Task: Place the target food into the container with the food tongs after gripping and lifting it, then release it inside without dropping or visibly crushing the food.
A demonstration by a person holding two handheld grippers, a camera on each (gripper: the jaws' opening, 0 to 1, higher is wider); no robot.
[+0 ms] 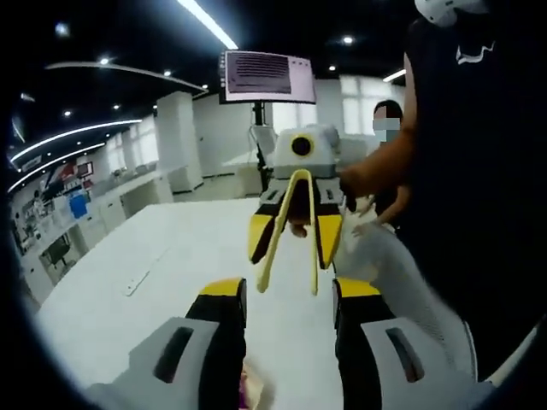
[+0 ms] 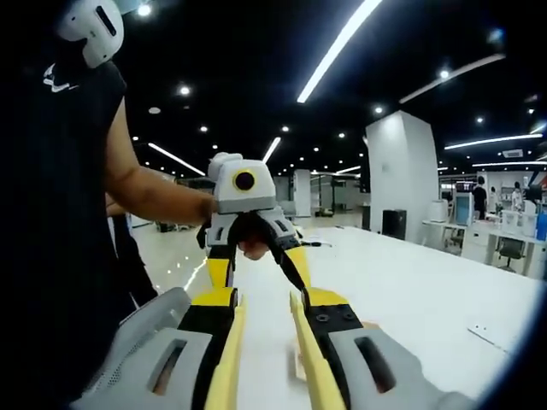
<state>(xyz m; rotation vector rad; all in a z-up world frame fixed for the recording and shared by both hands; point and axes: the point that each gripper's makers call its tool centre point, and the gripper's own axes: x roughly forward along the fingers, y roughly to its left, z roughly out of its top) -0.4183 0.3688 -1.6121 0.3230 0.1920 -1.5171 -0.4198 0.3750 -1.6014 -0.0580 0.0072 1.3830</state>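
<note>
Left gripper view: right tool (image 1: 296, 246) clamps yellow tongs (image 1: 289, 248), their tips apart; left tool (image 1: 289, 295) gapes empty

In the left gripper view, the left tool (image 1: 289, 299) is above the counter (image 1: 171, 282), facing the right tool (image 1: 295, 243), which holds the tongs (image 1: 295, 231) between them. A monitor (image 1: 267, 75) stands behind. In the right gripper view, the person (image 2: 68, 213) stands left of the counter (image 2: 427, 290).
</note>
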